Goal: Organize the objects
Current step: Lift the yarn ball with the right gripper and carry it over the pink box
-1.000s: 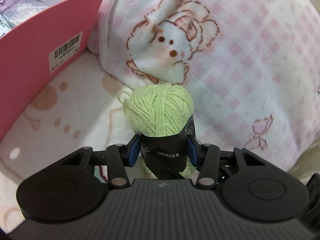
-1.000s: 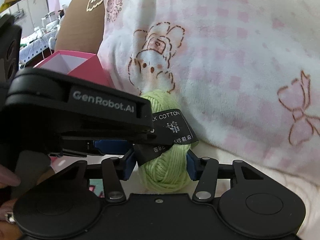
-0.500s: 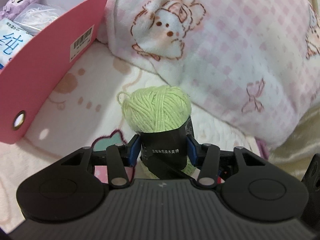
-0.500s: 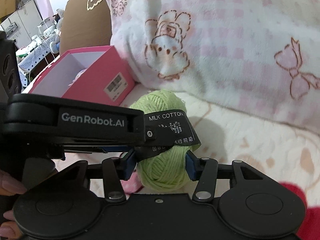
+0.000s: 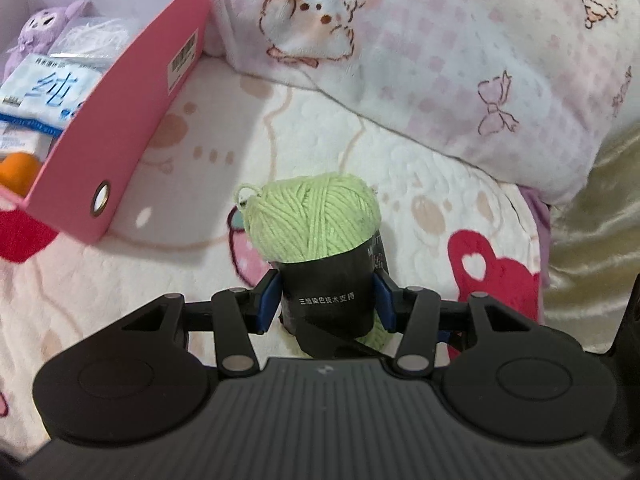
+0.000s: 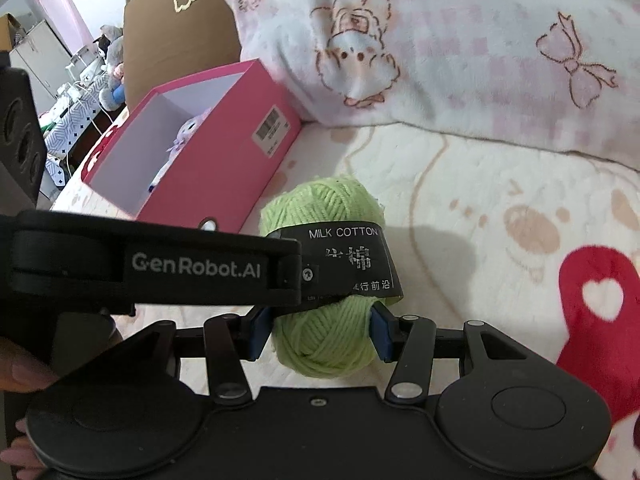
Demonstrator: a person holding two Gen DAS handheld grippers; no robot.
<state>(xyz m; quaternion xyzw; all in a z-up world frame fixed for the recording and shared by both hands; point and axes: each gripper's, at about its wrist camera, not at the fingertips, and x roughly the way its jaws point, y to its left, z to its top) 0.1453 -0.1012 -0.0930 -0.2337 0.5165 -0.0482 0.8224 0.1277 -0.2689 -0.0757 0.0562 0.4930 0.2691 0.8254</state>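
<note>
- Yarn ball (image 5: 316, 216), light green with a black paper band (image 5: 326, 300), is held above the patterned bedspread (image 5: 400, 168), to the right of the pink box (image 5: 120, 128).
- Long axis: in the left wrist view it runs away from the camera along the fingers, with the rounded green end pointing forward and the banded end nearest the camera.
- Left gripper (image 5: 326, 300): its blue pads press on both sides of the black band.
- Right gripper (image 6: 320, 334): closed on the green end of the same ball below the band; the left gripper body (image 6: 160, 268) crosses in front from the left.
- Pink box: open at the top and resting on the bedspread; it contains a purple plush toy (image 5: 44, 36), white packets and an orange object.
- Hidden or unclear: the box is cut off at the left frame edge; the orange object is only partly seen; the small print on the band is hard to read.
- Pink checked blanket (image 5: 460, 40) with rabbit prints lies behind the ball.
</note>
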